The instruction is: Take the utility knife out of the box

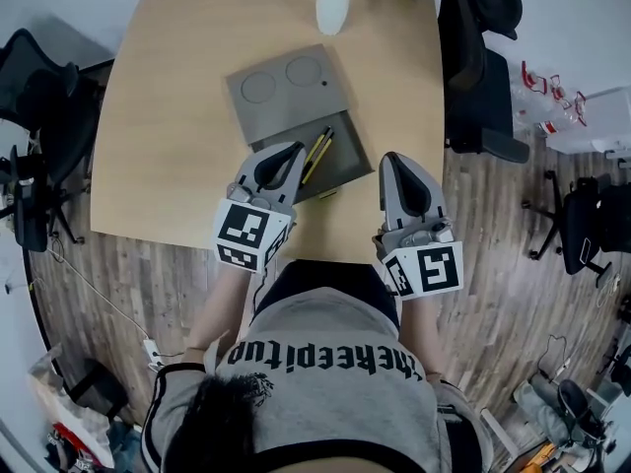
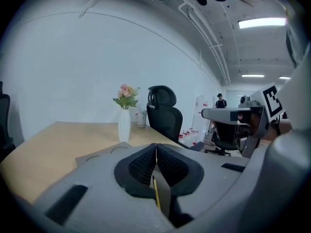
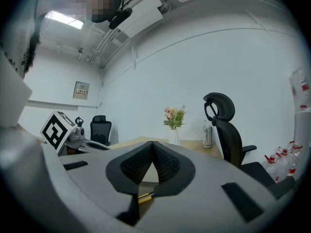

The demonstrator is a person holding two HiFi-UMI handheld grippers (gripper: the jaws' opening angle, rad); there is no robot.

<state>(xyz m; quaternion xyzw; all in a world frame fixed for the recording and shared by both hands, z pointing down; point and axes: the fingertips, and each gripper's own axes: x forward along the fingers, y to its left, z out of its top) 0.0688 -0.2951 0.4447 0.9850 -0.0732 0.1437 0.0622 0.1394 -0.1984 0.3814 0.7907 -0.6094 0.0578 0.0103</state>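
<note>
Spotted the utility knife lying loose in the open grey box, lid flipped back for clear access. Held left gripper over the box's near corner and right gripper just beside it, both pressed together, empty, probably lining up the grab.

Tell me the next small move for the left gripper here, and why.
Probably open the left gripper: its jaws are shut on nothing, with the tips right by the utility knife lying in the open box. The jaws must part before they can close on the knife.
</note>
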